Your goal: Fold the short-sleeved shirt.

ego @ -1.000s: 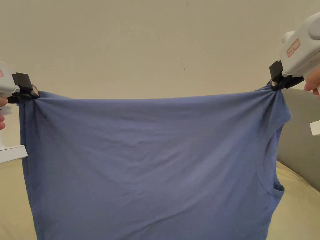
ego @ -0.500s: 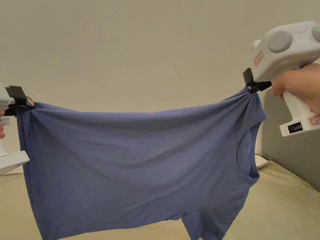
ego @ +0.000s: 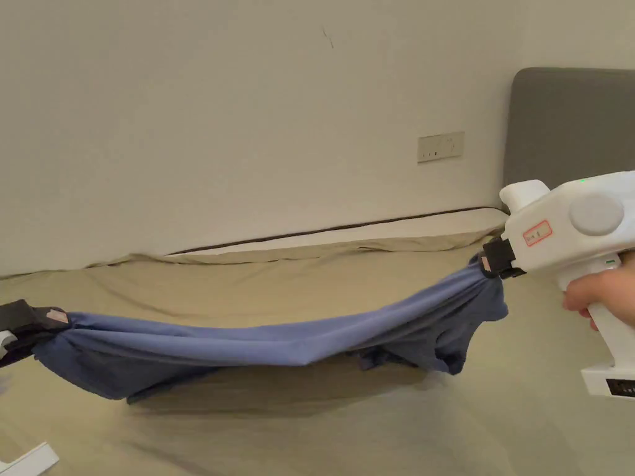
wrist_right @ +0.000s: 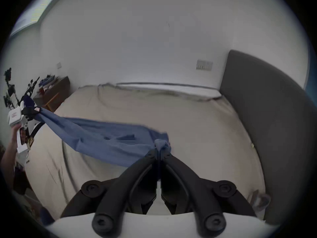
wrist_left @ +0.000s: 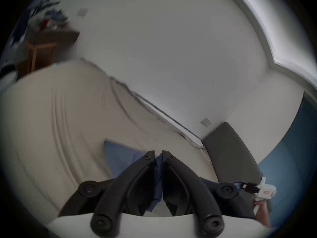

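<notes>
The blue short-sleeved cotton shirt [ego: 273, 347] hung stretched between the two tools, low over the beige bed sheet [ego: 347, 427] and sagging in the middle, its lower part seeming to touch the sheet. The left gripper [ego: 53, 319] was closed on one bunched end of the cloth, and the right gripper [ego: 487, 265] was clamped on the other end, near the grey padded headboard [ego: 570, 124]. I judged that the work was only at the beginning: the garment was not yet spread flat, and no fold was made.
</notes>
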A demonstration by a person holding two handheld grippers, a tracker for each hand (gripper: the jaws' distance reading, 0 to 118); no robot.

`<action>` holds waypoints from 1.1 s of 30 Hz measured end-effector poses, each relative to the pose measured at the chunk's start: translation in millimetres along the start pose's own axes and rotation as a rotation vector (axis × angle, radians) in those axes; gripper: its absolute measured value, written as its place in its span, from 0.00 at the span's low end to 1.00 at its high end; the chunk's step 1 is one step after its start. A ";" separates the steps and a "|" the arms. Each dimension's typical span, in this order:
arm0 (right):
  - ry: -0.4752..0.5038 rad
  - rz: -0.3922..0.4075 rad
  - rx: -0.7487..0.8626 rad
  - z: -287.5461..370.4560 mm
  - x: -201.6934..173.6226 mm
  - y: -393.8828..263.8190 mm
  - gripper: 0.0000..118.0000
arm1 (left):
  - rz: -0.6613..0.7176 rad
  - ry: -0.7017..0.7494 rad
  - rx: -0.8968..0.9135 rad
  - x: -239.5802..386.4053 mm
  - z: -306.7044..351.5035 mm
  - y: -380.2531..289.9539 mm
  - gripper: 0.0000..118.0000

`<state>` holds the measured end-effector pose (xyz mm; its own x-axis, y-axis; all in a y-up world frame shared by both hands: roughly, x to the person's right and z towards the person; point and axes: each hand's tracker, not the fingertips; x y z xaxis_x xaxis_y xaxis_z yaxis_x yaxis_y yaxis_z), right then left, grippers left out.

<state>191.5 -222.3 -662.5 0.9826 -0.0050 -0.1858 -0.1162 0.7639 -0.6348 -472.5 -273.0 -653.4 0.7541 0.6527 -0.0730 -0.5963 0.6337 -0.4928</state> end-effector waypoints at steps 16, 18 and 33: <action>-0.036 0.017 -0.282 78.1 -4.9 -268.0 0.03 | -0.074 -0.001 -0.270 -83.1 178.3 -204.2 0.05; -0.042 0.031 -0.300 85.1 -5.2 -280.6 0.03 | -0.090 0.033 -0.288 -97.3 190.1 -211.2 0.05; -0.053 0.027 -0.478 28.6 2.0 -338.0 0.03 | -0.104 0.226 -0.377 -144.1 132.2 -254.2 0.05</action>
<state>236.8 -462.0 -426.8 0.9828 0.0537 -0.1764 -0.1835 0.3809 -0.9062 -466.0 -473.3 -403.1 0.8710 0.4597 -0.1734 -0.4035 0.4680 -0.7862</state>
